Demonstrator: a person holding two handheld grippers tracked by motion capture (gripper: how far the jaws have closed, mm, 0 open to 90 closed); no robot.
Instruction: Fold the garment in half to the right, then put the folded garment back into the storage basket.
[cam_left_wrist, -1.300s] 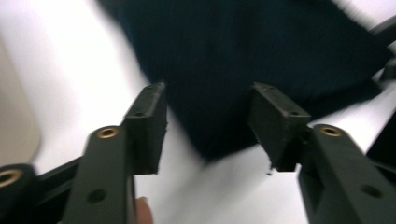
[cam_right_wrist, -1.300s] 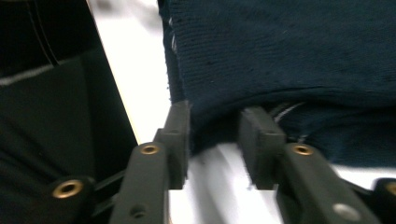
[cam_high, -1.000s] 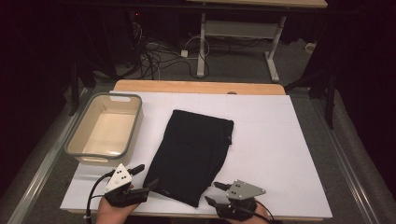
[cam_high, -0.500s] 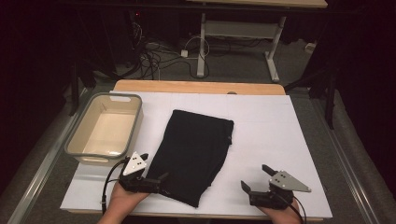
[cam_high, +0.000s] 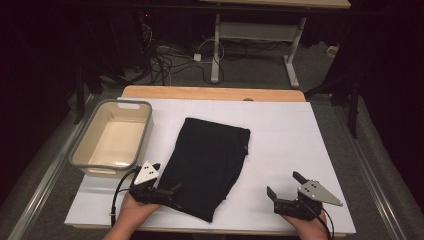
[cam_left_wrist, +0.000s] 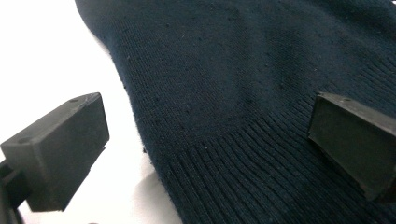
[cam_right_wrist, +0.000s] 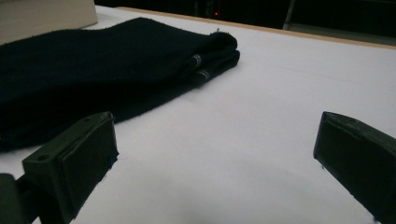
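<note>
High view: folded black sweater (cam_high: 210, 165) lies right of the basin (cam_high: 112, 140); left gripper (cam_high: 167, 192) at its near-left edge, right gripper (cam_high: 285, 192) well right of it. Left gripper view: both jaws have just opened, hem between, unpressed; closing could snag 1 layer only. Right gripper view: 2 jaws spread, empty.

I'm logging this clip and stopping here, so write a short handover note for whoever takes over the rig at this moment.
Left gripper: jaws have just opened, wide apart at the near left hem of the folded black knitted garment, not gripping it.
Right gripper: jaws have just opened, holding nothing, over bare white table cover to the right of the garment.
Garment lies folded flat mid-table; the beige plastic tub with grey rim stands empty to its left.
Done: garment looks folded and released.
Left: probably lifting it into the tub.
</note>
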